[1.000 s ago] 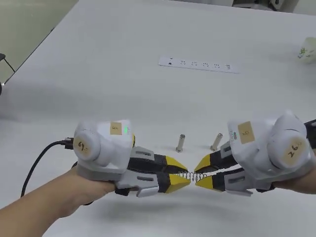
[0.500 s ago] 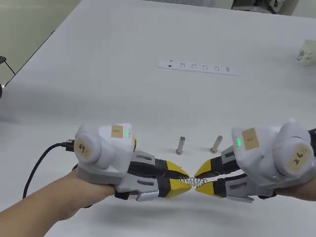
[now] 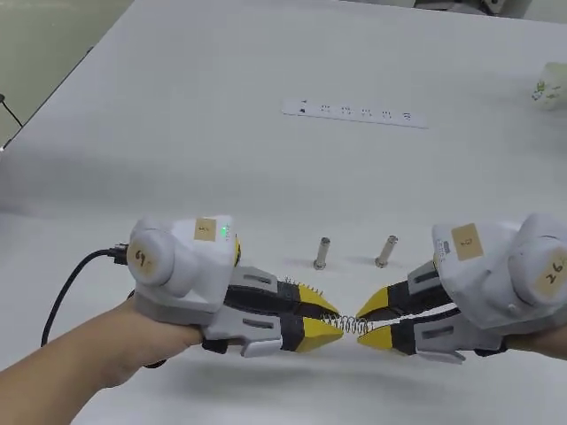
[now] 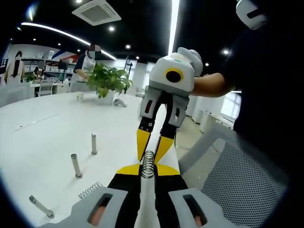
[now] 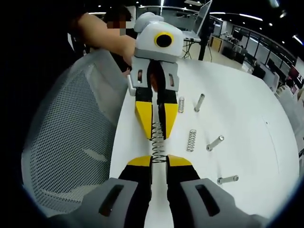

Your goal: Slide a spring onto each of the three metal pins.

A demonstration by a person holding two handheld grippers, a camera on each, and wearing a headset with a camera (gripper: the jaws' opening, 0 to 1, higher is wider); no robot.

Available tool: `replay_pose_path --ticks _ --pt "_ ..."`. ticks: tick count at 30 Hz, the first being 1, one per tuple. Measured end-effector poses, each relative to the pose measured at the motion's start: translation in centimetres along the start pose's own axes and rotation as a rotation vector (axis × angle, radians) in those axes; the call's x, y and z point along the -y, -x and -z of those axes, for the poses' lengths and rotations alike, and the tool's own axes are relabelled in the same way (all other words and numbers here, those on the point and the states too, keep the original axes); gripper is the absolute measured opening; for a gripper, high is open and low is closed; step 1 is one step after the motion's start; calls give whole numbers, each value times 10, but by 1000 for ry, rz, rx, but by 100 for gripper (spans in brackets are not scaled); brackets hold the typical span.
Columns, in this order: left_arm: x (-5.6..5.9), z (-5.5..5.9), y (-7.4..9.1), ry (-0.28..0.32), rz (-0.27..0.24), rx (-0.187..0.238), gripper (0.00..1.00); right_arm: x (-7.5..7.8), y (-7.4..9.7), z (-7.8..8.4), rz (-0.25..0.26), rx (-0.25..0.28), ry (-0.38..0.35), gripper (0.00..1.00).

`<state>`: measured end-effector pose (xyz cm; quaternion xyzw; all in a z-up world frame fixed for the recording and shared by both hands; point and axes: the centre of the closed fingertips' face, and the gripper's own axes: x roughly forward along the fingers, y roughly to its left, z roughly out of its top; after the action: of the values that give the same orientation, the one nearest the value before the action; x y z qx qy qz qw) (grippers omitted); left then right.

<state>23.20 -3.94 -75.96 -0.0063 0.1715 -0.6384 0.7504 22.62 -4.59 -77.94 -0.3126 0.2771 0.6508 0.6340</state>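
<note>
A thin metal spring [image 3: 352,326] hangs level between my two grippers, just above the white table [image 3: 221,177]. My left gripper [image 3: 335,320] is shut on its left end and my right gripper [image 3: 361,325] is shut on its right end. In the right gripper view the spring [image 5: 157,147] runs from my own yellow tips to the left gripper [image 5: 156,137] opposite. Two metal pins [image 3: 322,252] [image 3: 386,251] stand upright just beyond the tips. A third pin [image 4: 40,206] shows in the left gripper view, and a loose spring [image 5: 192,140] lies on the table among the pins.
A white power strip [image 3: 354,113] lies farther back at mid-table. A black cable [image 3: 75,283] trails from the left gripper toward the near left edge. A mesh chair [image 5: 76,142] stands beside the table, and a potted plant [image 4: 108,80] stands at its far end.
My right gripper has drawn back to the right, so the gap between the two sets of tips has widened and more of the spring shows. The left gripper has held nearly still.
</note>
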Motion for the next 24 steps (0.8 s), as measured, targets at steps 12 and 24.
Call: replay_pose_path --ticks 12,24 --pt "0 5 0 -10 14 1 2 1 9 -11 20 4 43 7" --pt "-1 13 1 -46 2 -44 2 -2 13 -37 -4 62 66 7"
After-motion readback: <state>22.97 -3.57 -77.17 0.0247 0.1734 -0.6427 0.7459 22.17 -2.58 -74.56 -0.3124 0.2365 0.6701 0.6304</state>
